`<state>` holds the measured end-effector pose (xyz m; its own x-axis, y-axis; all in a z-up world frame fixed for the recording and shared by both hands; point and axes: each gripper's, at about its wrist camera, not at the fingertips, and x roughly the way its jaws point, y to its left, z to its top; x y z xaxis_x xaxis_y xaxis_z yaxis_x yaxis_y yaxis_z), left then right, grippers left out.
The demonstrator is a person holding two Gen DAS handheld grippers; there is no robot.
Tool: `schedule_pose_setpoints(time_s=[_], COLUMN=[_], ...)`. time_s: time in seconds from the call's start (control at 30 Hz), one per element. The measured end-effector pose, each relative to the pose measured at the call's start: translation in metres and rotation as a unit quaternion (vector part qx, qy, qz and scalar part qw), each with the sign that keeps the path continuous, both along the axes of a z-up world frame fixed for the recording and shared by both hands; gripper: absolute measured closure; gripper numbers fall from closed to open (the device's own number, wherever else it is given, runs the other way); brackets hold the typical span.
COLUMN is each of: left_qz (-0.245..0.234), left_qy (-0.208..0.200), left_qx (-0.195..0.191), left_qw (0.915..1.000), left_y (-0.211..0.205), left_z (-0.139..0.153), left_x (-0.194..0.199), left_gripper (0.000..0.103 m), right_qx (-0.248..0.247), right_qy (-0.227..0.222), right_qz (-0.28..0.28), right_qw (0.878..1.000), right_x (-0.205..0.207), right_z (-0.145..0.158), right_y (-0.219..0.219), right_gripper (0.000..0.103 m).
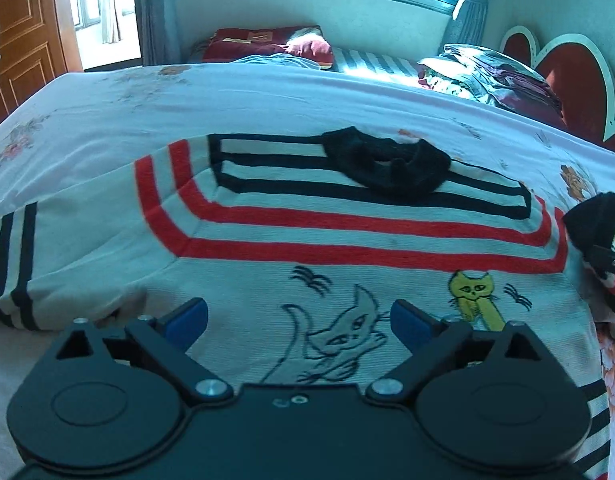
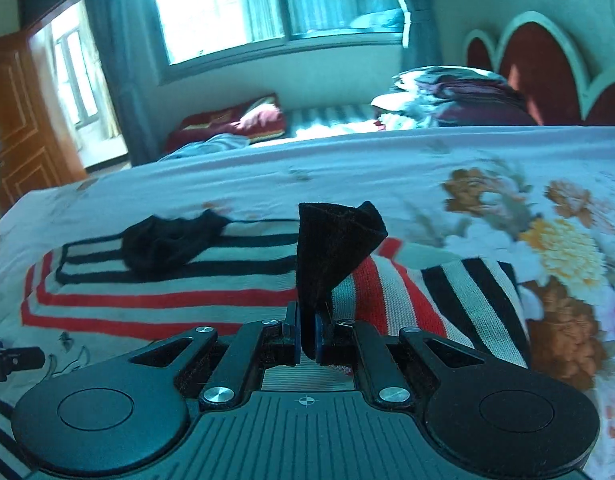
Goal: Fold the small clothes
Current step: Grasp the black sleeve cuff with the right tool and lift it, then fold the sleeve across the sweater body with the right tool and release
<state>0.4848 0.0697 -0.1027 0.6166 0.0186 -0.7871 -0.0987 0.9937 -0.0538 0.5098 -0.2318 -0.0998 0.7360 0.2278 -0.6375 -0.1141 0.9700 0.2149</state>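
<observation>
A small white sweater [image 1: 347, 232] with red and black stripes, a black collar [image 1: 387, 166] and cat drawings lies flat on the floral bedsheet [image 1: 187, 96]. My left gripper [image 1: 299, 322] is open, its blue pads just above the sweater's chest. My right gripper [image 2: 307, 336] is shut on the black cuff [image 2: 331, 248] of the right sleeve [image 2: 447, 300], lifted over the sweater's edge. That cuff also shows at the right edge of the left wrist view [image 1: 595, 220]. The collar shows in the right wrist view [image 2: 167, 240].
The bedsheet [image 2: 507, 200] spreads around the sweater. Folded bedding [image 1: 495, 76] is piled by the red headboard [image 1: 567, 72]. A red pillow [image 1: 267, 42] lies under the window. A wooden door [image 1: 15, 40] stands at far left.
</observation>
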Motion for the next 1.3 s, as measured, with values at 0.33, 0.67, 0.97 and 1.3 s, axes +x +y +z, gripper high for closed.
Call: schedule_pose_setpoints(time_s=[0.33, 0.67, 0.97, 1.3], left_qz=[0.053, 0.014, -0.058, -0.037], left_qy=[-0.001, -0.024, -0.006, 0.012], left_qx=[-0.055, -0.138, -0.18, -0.195], left_qw=[0.997, 0.99, 0.9819, 0.98], left_y=[0.093, 0.086, 0.015, 0.002], left_z=[-0.007, -0.005, -0.022, -0.043], left_x=[-0.024, -0.015, 0.03, 0.063], left_gripper=[0.006, 0.007, 0.009, 0.093], right_qx=[-0.028, -0.021, 0.004, 0.037], right_qy=[0.036, 0.033, -0.054, 0.009], right_qz=[0.128, 0.154, 0.009, -0.157], right_qw=[0.991, 0.987, 0.998, 0.987], right_x=[0.007, -0.007, -0.034, -0.05], right_z=[-0.041, -0.044, 0.009, 0.002], right_y=[0.137, 0.173, 0.072, -0.058], right_gripper=[0.097, 0.077, 0.077, 0.077])
